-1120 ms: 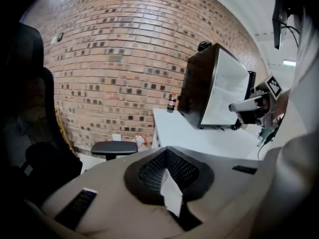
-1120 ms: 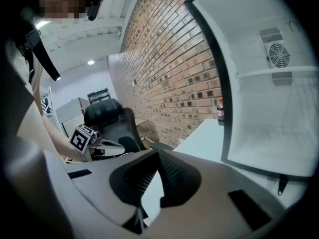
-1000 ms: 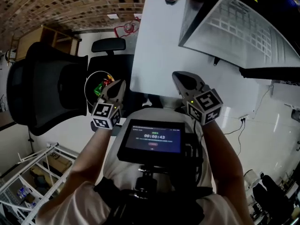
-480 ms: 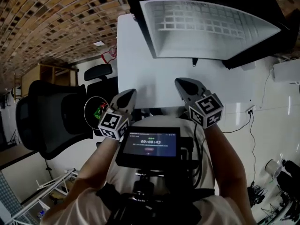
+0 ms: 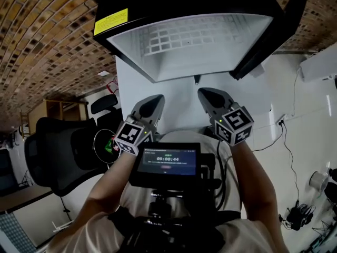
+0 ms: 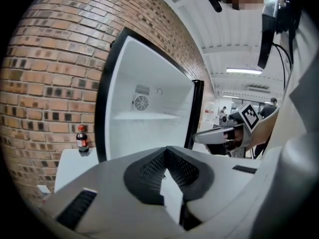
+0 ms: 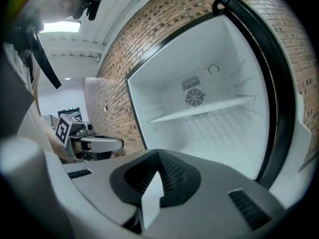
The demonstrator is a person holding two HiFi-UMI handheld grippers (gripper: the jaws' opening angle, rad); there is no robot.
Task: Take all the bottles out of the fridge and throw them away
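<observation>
Though both hand-held grippers (image 5: 156,98) (image 5: 203,92) pressed together, empty — bottle (image 6: 82,139) well apart, left of fridge (image 6: 149,96).

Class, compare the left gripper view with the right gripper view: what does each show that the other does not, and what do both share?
Only the left gripper view shows a cola bottle standing on the white table beside the fridge, and the right gripper. Only the right gripper view shows the left gripper. Both show the open fridge, its shelf and fan, and the brick wall.

A black office chair (image 5: 58,152) stands near the white table (image 5: 179,103), with a brick wall (image 5: 47,51) behind.
</observation>
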